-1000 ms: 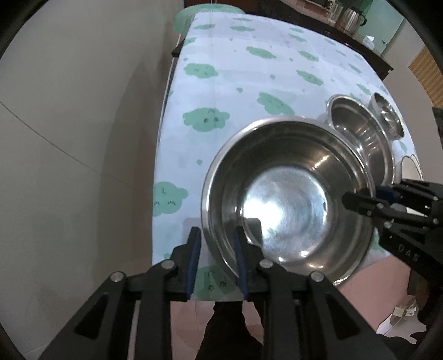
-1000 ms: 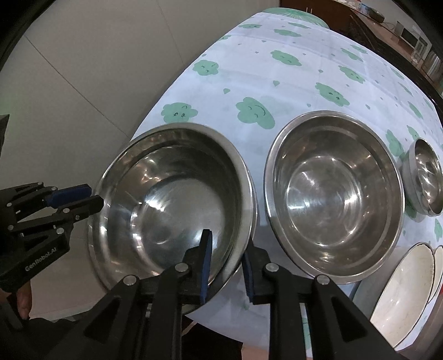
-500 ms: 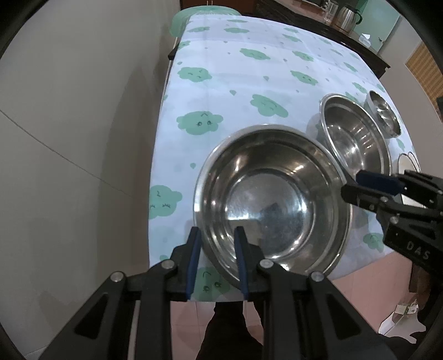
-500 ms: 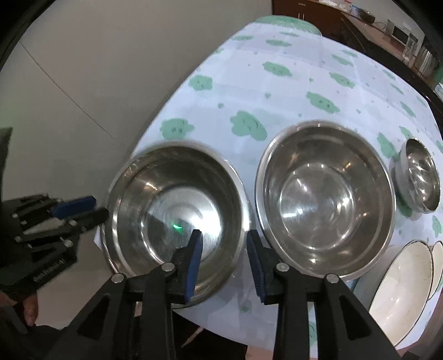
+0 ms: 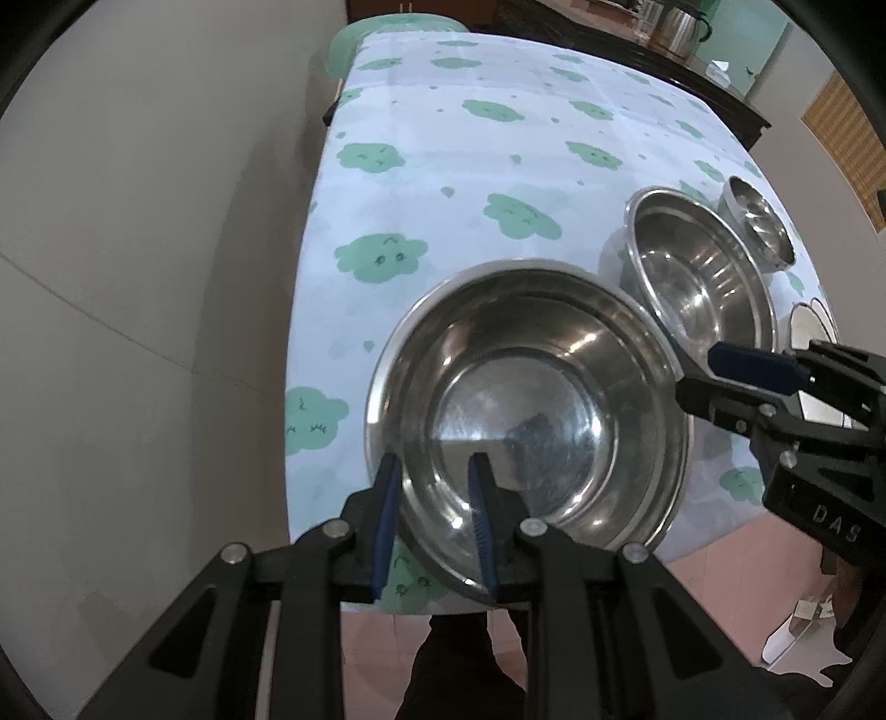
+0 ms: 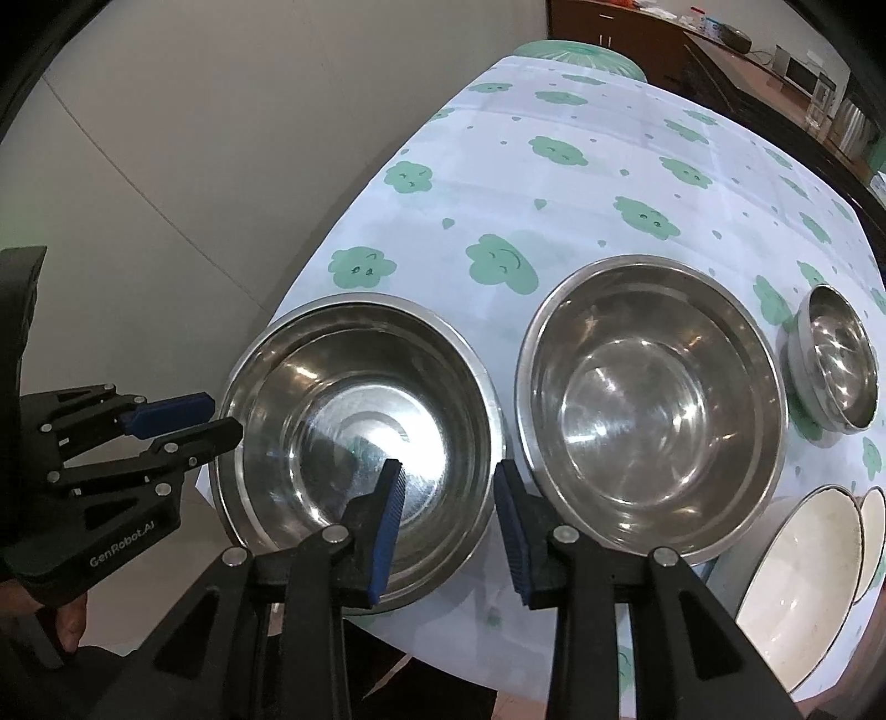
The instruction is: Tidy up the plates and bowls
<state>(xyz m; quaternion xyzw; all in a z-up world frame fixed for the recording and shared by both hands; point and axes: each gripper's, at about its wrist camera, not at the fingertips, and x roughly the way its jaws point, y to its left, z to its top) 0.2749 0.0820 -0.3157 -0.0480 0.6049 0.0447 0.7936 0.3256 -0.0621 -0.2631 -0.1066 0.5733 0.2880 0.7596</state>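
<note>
Big bowl: the largest steel bowl (image 6: 360, 437) sits at the near left corner of the table (image 5: 443, 138), its rim reaching the table's near edge.
Left gripper: the left gripper (image 5: 434, 520) straddles the bowl's near left rim, one finger outside the wall and one inside; the gap is narrow and it looks clamped on the rim.
Right gripper: the right gripper (image 6: 448, 526) has its jaws parted, one finger over the bowl's inside, the other beyond its right rim; the pads stand clear of the metal, so it holds nothing.
Handling: thin polished steel, probably light and stiff, in no danger of breaking, but slick; a one-sided pinch may let it swing or slip.
Where to grip: the rolled rim is the only real purchase; a second pinch on the opposite rim would steady it.
Second bowl: a slightly smaller steel bowl (image 6: 653, 410) stands just to its right, rims near but apart; it looks as if it would nest inside the big one.
Small bowl: a little steel bowl (image 6: 839, 357) sits further right, near the table's right edge.
White dishes: pale bowls or plates (image 6: 803, 576) lean at the near right corner; how many I cannot tell.
In the way: the second bowl's rim crowds the right gripper's outer finger; metal on metal will clang and skid.
Far end: a kettle (image 5: 678, 25) stands on a dark counter beyond the table, well clear.
</note>
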